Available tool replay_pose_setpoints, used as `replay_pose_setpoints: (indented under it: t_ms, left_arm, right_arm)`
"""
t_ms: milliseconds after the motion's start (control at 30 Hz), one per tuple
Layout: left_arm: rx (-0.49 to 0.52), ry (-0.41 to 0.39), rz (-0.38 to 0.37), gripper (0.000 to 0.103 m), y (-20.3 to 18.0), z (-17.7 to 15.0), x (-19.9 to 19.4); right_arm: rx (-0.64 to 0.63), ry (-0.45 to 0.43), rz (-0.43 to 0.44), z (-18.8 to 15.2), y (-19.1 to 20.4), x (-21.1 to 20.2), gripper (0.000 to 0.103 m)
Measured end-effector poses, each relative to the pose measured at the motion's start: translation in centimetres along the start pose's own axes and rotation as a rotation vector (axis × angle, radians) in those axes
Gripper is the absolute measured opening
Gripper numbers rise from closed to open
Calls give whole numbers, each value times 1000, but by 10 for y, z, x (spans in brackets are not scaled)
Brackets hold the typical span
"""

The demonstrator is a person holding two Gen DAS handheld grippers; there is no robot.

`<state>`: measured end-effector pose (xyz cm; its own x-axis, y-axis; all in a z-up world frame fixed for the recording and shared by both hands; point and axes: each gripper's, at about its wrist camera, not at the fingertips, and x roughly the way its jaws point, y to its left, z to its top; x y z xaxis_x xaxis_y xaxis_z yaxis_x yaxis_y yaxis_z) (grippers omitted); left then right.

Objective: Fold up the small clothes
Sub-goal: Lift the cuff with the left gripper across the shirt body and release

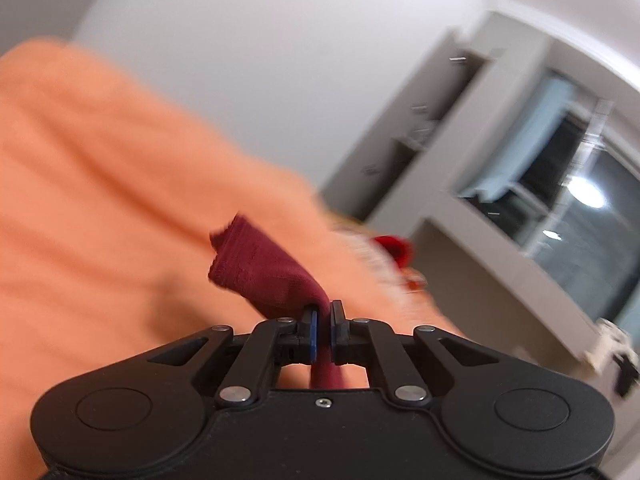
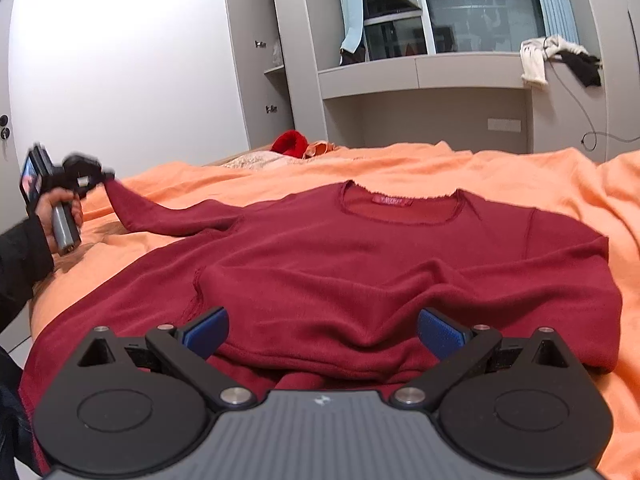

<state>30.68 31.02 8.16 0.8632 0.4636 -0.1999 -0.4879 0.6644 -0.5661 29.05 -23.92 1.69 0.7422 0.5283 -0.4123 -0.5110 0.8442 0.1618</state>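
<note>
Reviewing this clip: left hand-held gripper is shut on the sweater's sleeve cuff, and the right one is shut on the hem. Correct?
Not quite. The left hand-held gripper is shut on the sleeve cuff of the sweater, but the right hand-held gripper is open, above the hem, as the right wrist view shows.

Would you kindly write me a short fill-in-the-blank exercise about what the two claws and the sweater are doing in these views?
1. The left claw is shut on the dark red knit sweater's ____.
2. The right claw hovers over the sweater's hem with its blue pads ____.
3. The sweater lies on an ____ blanket.
4. The red label sits inside the sweater's ____.

Missing words: sleeve; open; orange; neckline
</note>
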Motion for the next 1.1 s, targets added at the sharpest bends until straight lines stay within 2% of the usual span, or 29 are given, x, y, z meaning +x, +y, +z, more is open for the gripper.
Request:
replay_pose_setpoints:
  t_ms: [133, 267, 433, 567, 667, 800, 1000, 1100]
  left_arm:
    - [139, -26, -163, 5, -66, -5, -36]
    - [294, -29, -338, 5, -131, -26, -78]
    - [458, 31, -525, 5, -195, -77, -122]
    - [584, 104, -648, 5, -226, -124, -152]
    - [666, 152, -721, 5, -236, -160, -171]
    - [763, 224, -792, 5, -230, -199, -188]
    - [877, 318, -804, 6, -214, -243, -190]
    - [903, 349, -805, 8, -204, -252, -195]
  right_arm:
    - [16, -43, -9, 7, 2, -6, 103]
    - [55, -117, -28, 18, -1, -21, 103]
    - [88, -184, -90, 26, -10, -38, 103]
    - [130, -210, -146, 31, -22, -47, 103]
    - [185, -222, -174, 35, -32, -54, 103]
    - [264, -215, -165, 37, -43, -59, 103]
    - [321, -151, -88, 35, -46, -50, 103]
    - [374, -131, -38, 33, -48, -43, 103]
